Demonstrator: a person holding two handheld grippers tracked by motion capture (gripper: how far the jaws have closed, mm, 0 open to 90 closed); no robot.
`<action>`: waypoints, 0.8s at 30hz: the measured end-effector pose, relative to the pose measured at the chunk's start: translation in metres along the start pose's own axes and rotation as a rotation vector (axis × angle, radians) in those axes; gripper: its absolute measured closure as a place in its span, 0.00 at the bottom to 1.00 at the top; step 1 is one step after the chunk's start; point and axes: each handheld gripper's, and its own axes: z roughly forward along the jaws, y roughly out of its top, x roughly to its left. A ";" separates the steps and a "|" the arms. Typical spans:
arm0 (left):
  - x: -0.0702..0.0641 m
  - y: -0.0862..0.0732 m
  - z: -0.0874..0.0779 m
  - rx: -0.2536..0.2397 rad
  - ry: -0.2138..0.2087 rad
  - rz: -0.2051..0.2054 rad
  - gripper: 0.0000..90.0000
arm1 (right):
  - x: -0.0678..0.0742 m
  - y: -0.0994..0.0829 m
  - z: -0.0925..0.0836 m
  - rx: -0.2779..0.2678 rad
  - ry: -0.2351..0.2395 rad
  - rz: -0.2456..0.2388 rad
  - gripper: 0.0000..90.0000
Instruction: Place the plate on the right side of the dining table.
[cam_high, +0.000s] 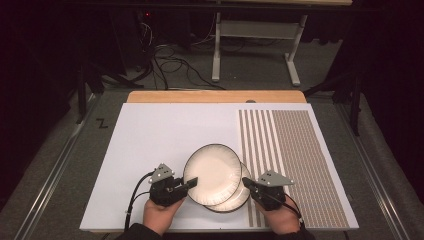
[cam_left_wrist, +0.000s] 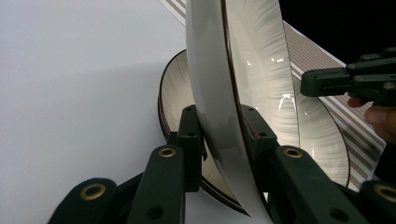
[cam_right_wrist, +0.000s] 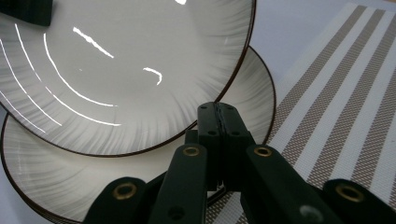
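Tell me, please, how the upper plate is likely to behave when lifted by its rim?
The upper plate looks glazed and glossy, so it may slip between the left gripper fingers. It seems rigid ceramic, probably fragile. Gripped at one edge, it may sag onto the lower plate.

Bright lit table, dark bkgd; glare streaks on plate (cam_right_wrist: 116, 70).

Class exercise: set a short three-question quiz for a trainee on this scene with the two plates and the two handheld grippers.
1. True or false: the left gripper grips the rim of the upper plate.
2. What lies beneath the upper plate?
3. The right gripper's jaws are: A wide open, B shut with nothing between them, C clamped on a cup.

Key: 1 true. 2 a second plate, the lower plate, partly on the striped mat. 3 B.
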 end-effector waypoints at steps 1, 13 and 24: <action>-0.001 0.000 0.000 -0.003 0.003 0.002 0.82 | -0.002 0.000 -0.001 -0.009 0.000 -0.003 0.99; -0.003 -0.002 -0.001 -0.035 0.010 0.048 0.83 | -0.020 0.003 -0.032 -0.084 -0.029 0.033 0.73; -0.010 -0.002 -0.002 -0.051 0.034 0.099 0.83 | -0.036 -0.006 -0.059 -0.139 -0.062 0.063 0.28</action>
